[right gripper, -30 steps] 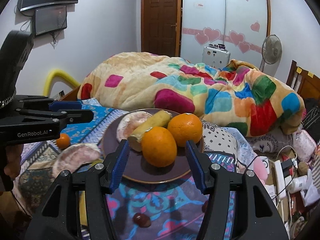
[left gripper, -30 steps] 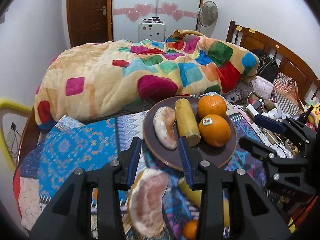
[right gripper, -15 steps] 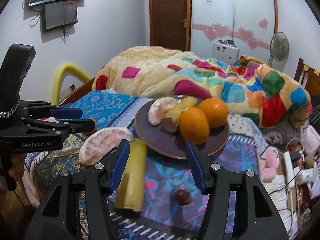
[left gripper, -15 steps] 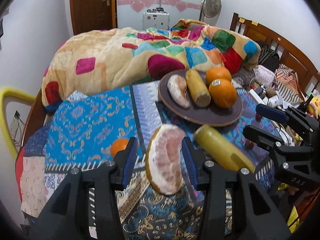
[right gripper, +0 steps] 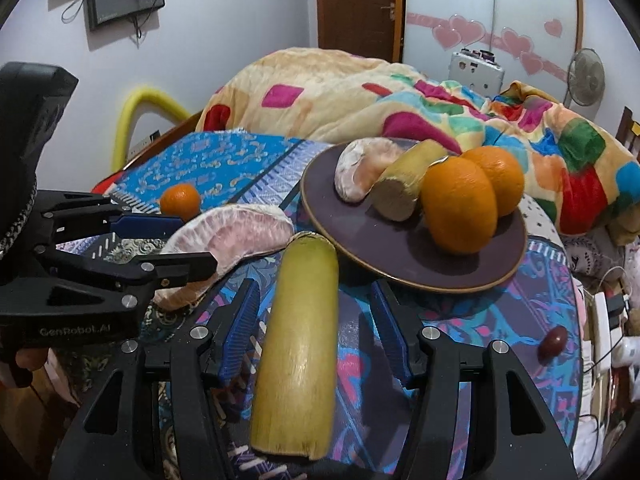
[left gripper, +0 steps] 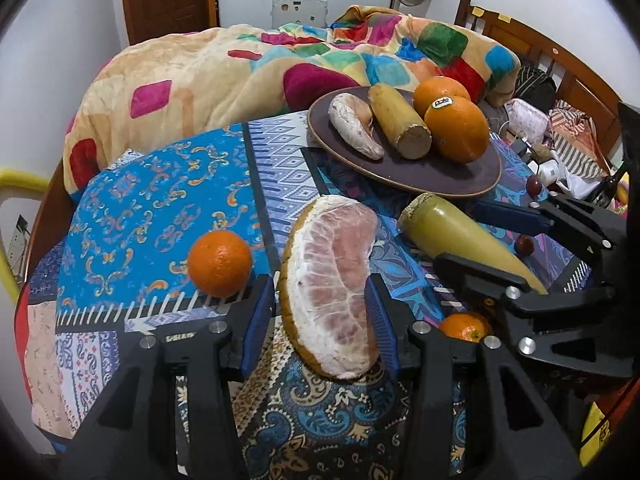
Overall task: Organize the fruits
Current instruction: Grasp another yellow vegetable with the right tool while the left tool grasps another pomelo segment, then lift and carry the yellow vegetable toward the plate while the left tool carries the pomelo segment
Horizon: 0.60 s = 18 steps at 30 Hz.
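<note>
We've got the left gripper [left gripper: 325,312] spread open w/ a peeled pomelo wedge [left gripper: 334,288] lying between its blue pads, the right-hand one just touching the wedge, small gap on the other side. The right gripper [right gripper: 314,322] is open too, straddling a yellow-green cane piece [right gripper: 300,344] on the patterned cloth [left gripper: 132,208], pads apart from it. Both sit near the cloth's front edge, wedge left of cane. A small orange [left gripper: 220,263] lies just left of the wedge; another small one [left gripper: 464,326] shows behind the left gripper's right finger. Toward the far right edge the dark plate [right gripper: 404,260] carries a 2nd pomelo wedge [right gripper: 366,168], a 2nd cane piece [right gripper: 404,186] & two big oranges [right gripper: 460,202], side by side.
</note>
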Each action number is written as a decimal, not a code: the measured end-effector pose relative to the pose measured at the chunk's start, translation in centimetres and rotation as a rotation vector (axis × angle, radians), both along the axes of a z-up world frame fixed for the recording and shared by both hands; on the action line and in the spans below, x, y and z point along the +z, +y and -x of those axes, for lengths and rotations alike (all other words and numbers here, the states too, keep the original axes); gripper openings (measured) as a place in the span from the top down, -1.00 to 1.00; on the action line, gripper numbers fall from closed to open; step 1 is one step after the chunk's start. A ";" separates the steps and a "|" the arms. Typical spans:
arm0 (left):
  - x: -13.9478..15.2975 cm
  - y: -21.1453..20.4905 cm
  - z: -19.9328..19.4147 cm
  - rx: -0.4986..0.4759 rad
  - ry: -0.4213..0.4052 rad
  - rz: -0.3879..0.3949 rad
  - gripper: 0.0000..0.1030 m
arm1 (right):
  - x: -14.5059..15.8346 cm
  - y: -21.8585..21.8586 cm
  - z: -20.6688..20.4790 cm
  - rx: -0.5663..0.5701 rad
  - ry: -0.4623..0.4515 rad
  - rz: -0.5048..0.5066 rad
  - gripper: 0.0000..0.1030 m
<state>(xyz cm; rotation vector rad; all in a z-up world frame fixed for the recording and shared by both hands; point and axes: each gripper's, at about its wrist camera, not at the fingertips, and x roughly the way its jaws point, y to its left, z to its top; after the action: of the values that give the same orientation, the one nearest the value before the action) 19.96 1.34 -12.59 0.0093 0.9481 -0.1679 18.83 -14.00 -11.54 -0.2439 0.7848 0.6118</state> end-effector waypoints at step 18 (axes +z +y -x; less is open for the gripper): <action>-1.0 -0.9 -1.9 -0.039 0.015 -0.024 0.04 | 0.7 -2.1 0.7 0.010 0.025 -0.094 0.40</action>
<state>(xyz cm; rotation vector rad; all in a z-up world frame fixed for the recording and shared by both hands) 21.85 0.48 -13.54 0.0489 0.9652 -0.1923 18.15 -16.12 -10.86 -0.1543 0.7772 0.6608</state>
